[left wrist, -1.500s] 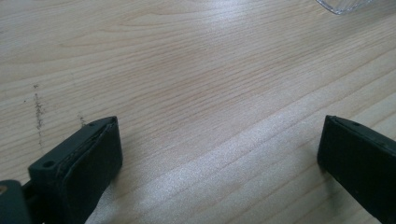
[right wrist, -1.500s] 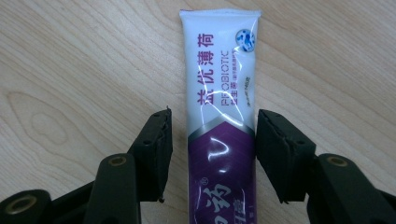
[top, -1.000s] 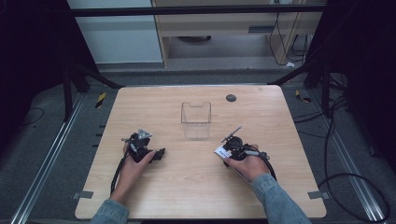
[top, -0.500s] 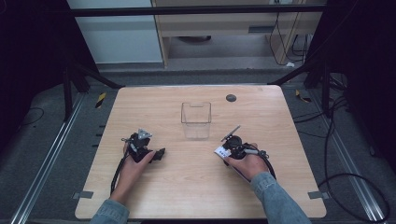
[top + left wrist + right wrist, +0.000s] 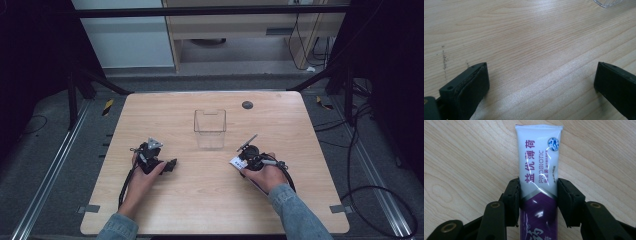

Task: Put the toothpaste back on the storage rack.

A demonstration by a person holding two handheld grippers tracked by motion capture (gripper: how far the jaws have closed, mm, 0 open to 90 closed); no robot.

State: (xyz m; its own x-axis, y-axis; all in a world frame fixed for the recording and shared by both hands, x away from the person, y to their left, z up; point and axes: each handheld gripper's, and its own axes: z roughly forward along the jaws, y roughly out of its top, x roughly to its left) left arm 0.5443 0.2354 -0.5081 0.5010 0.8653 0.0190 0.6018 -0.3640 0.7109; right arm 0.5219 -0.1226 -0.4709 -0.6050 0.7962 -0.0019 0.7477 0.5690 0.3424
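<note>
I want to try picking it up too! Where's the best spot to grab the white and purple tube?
Probably across its middle, where white meets purple. The tube is flat with long straight sides, so jaws coming along its length can press both edges evenly. The right gripper pinches it just there, crimped end pointing away.

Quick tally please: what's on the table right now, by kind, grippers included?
Grippers: 2, left gripper open, right gripper shut on the tube
White-and-purple toothpaste tube: 1
Clear plastic box: 1
Dark round disc: 1
Total: 5
</note>
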